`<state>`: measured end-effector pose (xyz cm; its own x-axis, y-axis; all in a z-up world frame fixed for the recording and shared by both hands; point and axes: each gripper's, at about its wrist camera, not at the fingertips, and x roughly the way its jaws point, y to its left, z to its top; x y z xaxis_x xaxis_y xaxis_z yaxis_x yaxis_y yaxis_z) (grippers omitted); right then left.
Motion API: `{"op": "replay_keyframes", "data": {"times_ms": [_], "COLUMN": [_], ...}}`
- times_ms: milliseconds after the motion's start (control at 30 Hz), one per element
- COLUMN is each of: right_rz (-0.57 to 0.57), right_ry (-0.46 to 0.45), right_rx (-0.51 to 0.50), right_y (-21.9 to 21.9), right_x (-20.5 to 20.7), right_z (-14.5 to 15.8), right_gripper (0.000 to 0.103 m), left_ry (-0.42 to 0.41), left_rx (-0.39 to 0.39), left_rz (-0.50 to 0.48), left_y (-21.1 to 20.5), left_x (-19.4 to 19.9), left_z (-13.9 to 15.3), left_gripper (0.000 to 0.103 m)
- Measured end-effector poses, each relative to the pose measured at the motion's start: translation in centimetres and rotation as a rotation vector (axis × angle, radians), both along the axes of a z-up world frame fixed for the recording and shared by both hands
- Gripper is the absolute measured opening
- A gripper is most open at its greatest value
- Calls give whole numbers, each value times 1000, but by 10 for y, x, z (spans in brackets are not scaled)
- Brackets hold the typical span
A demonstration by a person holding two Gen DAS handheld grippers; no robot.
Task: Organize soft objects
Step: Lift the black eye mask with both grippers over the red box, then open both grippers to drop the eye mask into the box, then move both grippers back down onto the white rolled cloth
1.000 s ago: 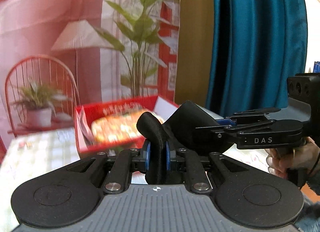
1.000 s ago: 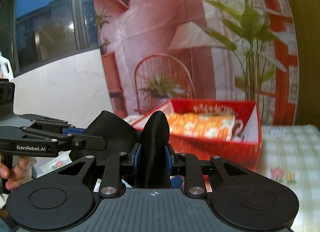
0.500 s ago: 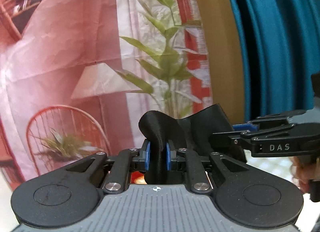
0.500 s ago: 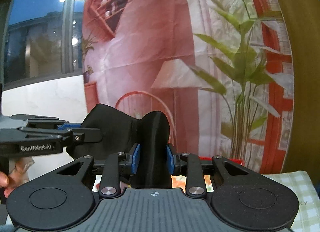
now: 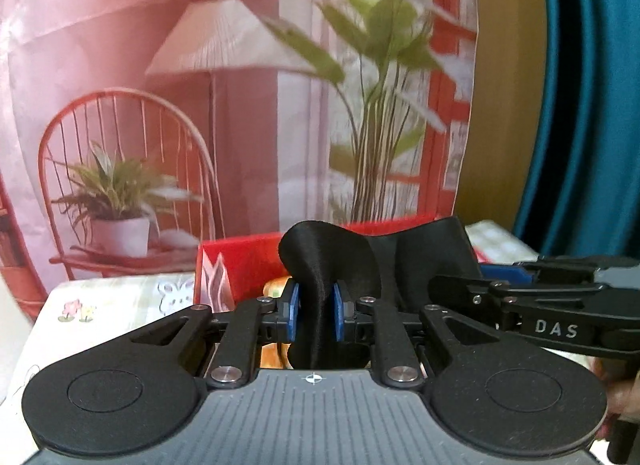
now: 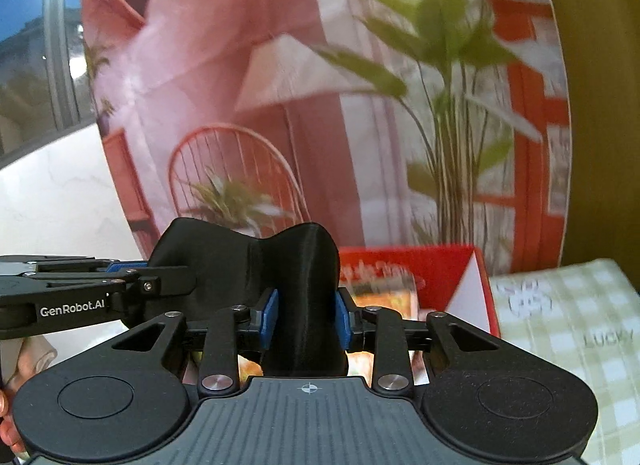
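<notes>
A black soft cloth [image 5: 320,265] is stretched between both grippers, held in the air in front of a red box [image 5: 240,265]. My left gripper [image 5: 314,315] is shut on one end of the cloth. My right gripper [image 6: 306,319] is shut on the other end of the cloth [image 6: 296,265]. Each gripper shows in the other's view: the right gripper [image 5: 520,297] at the right edge, the left gripper [image 6: 100,289] at the left edge. The red box [image 6: 440,269] holds orange patterned fabric [image 6: 380,297].
The box stands on a table with a green checked cloth [image 6: 568,325]. A pink printed backdrop with a chair, lamp and plant [image 5: 240,105] hangs behind. A teal curtain [image 5: 592,105] is at the right, a window [image 6: 36,45] at the left.
Both grippers with the cloth rose and tilted up half a second ago, hiding the box, and have now come back down so the red box shows behind the cloth again.
</notes>
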<state>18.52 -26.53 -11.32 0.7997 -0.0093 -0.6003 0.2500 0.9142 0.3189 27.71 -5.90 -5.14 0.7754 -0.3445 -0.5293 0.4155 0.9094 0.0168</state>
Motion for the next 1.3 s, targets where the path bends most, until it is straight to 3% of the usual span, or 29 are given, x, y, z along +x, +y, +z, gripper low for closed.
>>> {"op": "replay_keyframes", "data": {"times_ms": [133, 300, 367, 467, 533, 667, 700, 767, 1100, 1300], "right_rz": [8, -2, -16, -46, -57, -94, -98, -111, -150, -185], "right_ry": [52, 101, 111, 127, 137, 130, 125, 107, 50, 78], "right_rx": [-6, -26, -39, -76, -85, -121, -124, -141, -136, -193], "right_y": [3, 4, 4, 4, 4, 6, 6, 10, 29, 51], "right_x": [-2, -6, -9, -12, -14, -23, -25, -33, -72, -87], "right_z": [-13, -23, -23, -22, -22, -18, -17, -14, -10, -12], "right_gripper": [30, 37, 41, 45, 54, 84, 95, 102, 103, 103], "left_ry": [38, 63, 71, 92, 103, 105, 102, 105, 129, 116], "left_rx": [24, 49, 44, 35, 37, 42, 41, 38, 44, 85], "left_rz": [-13, -10, -1, 19, 26, 23, 18, 12, -1, 30], "left_y": [0, 3, 6, 12, 15, 22, 25, 31, 57, 64], "left_x": [3, 5, 7, 8, 7, -4, -8, -17, -56, -78], "left_z": [-14, -22, -23, -23, -23, -22, -22, -23, -32, -37], "left_gripper": [23, 42, 45, 60, 66, 86, 87, 91, 103, 103]}}
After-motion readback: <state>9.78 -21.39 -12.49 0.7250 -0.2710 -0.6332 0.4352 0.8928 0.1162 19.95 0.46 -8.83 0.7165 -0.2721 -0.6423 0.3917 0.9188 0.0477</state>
